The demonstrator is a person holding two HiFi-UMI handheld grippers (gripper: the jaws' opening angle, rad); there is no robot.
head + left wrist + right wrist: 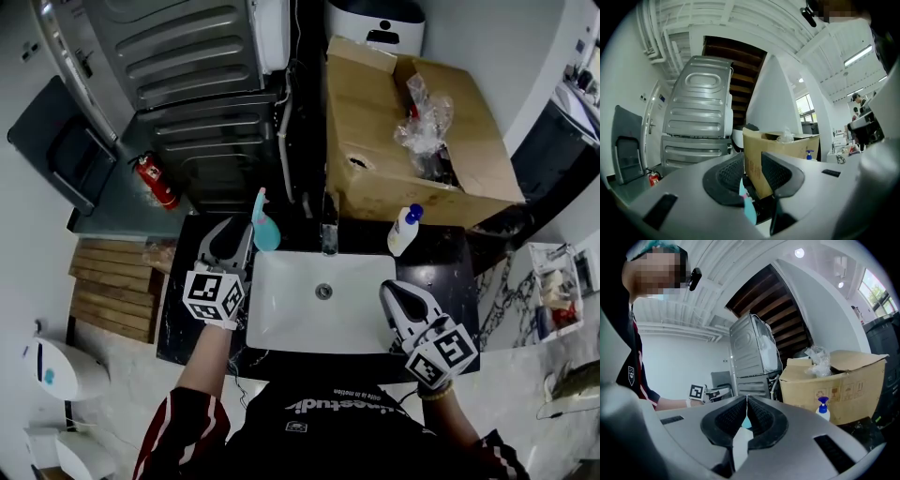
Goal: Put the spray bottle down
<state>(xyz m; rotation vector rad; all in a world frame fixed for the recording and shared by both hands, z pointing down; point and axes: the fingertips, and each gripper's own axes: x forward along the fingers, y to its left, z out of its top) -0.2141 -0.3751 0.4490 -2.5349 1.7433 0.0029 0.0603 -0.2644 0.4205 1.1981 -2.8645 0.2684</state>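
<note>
A teal spray bottle (265, 228) stands upright on the dark counter at the back left corner of the white sink (291, 314). My left gripper (236, 226) hovers just left of it, open, its pads not touching the bottle. In the left gripper view a sliver of the teal bottle (748, 207) shows low down in the gap of the left gripper (752, 172). My right gripper (392, 292) is shut and empty over the sink's front right corner. In its own view the right gripper (746, 398) has its tips touching.
A white pump bottle with a blue top (405, 230) stands at the sink's back right, beside the faucet (329, 234). A large open cardboard box (412, 131) sits behind it. Grey machines (197, 75) and a red fire extinguisher (155, 180) lie beyond the counter's left.
</note>
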